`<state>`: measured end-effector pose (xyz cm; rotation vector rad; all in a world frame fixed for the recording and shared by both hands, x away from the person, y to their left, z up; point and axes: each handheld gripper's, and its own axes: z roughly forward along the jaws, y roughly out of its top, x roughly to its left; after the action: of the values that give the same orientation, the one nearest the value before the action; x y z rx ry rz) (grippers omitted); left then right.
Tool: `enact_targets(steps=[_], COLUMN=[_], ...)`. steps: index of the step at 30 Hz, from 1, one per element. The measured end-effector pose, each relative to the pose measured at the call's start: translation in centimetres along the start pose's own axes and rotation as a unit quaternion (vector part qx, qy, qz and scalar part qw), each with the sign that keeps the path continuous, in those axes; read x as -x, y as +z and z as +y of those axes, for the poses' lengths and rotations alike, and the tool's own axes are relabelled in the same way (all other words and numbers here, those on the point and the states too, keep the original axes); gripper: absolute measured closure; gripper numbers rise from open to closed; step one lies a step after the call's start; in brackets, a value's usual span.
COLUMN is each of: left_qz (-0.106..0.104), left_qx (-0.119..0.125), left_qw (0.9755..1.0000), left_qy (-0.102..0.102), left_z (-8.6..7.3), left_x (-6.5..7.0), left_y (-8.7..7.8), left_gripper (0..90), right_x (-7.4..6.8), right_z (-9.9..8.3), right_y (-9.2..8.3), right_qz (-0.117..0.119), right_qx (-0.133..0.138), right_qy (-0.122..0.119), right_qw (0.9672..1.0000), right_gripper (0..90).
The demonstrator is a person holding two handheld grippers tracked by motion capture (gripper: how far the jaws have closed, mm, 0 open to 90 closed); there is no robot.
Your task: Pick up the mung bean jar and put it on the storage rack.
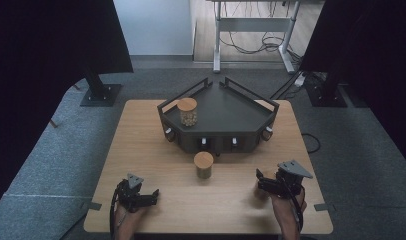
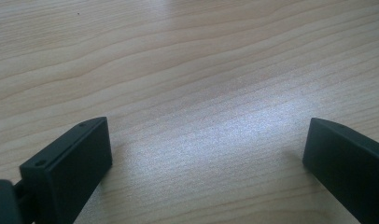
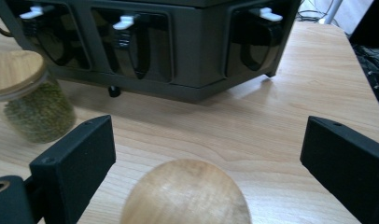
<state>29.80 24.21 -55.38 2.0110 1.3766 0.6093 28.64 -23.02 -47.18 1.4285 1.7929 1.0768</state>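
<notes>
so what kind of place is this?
Likely a lab recording booth, not a home: black curtains flank a lone wooden table, stand bases sit on grey carpet, cables trail under a desk behind.

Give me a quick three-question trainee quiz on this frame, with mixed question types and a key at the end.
1. True or false: the left gripper has a jar between its jaws.
2. In the high view, the jar on top of the dark rack stands toward which side of it? A) left B) right C) dead centre
3. What sits between the open jaws of the right gripper?

Key:
1. False: there is bare table between them.
2. A
3. A round wooden lid, not yet gripped.
</notes>
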Motion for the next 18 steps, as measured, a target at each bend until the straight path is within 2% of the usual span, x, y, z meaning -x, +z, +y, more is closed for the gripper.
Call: enact_targets(steps=[18], left_qz=[0.000], left_qx=[0.000], left_qw=[1.0000], left_qy=[0.000], left_z=[0.0], left_x=[0.0], left_y=[0.0], left_gripper=[1.0], right_x=[-2.4], right_z=[0.8], right_y=[0.9], right_qz=[0.024], right_qx=[0.004], right_qy=[-0.009], right_qw=[0.9997], right_gripper=[2.7])
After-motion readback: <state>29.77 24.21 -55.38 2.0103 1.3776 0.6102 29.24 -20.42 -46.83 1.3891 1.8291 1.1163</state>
